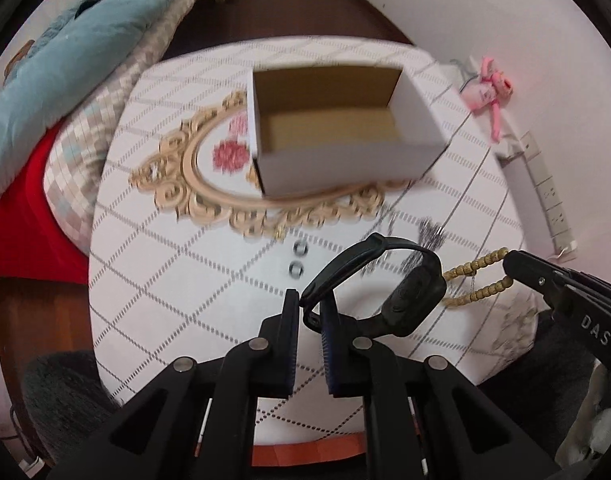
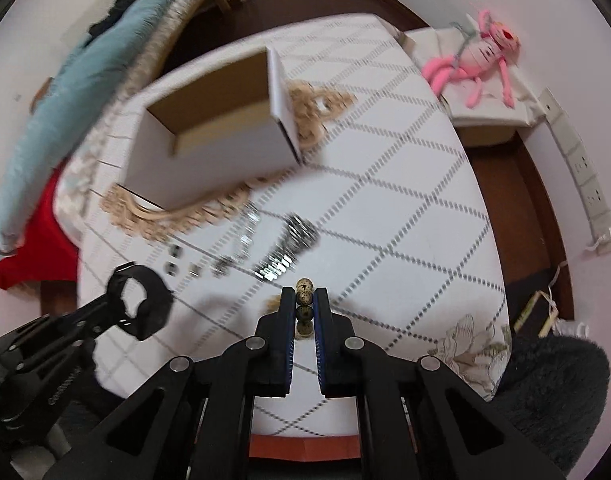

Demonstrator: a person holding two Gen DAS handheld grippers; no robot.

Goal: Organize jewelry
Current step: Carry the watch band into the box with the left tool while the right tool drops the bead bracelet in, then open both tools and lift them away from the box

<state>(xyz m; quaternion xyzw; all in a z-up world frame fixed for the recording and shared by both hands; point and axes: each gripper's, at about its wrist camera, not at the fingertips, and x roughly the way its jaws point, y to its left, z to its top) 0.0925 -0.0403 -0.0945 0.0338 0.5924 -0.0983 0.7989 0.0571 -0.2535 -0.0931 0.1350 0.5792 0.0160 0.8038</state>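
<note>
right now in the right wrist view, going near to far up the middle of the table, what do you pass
beaded bracelet shut in the right gripper → silver chain jewelry lying on the tablecloth → gold ornate frame → open cardboard box resting on that frame

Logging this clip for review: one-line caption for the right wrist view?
Right gripper shut on a bead string; left gripper holds a black band near the open box.
</note>
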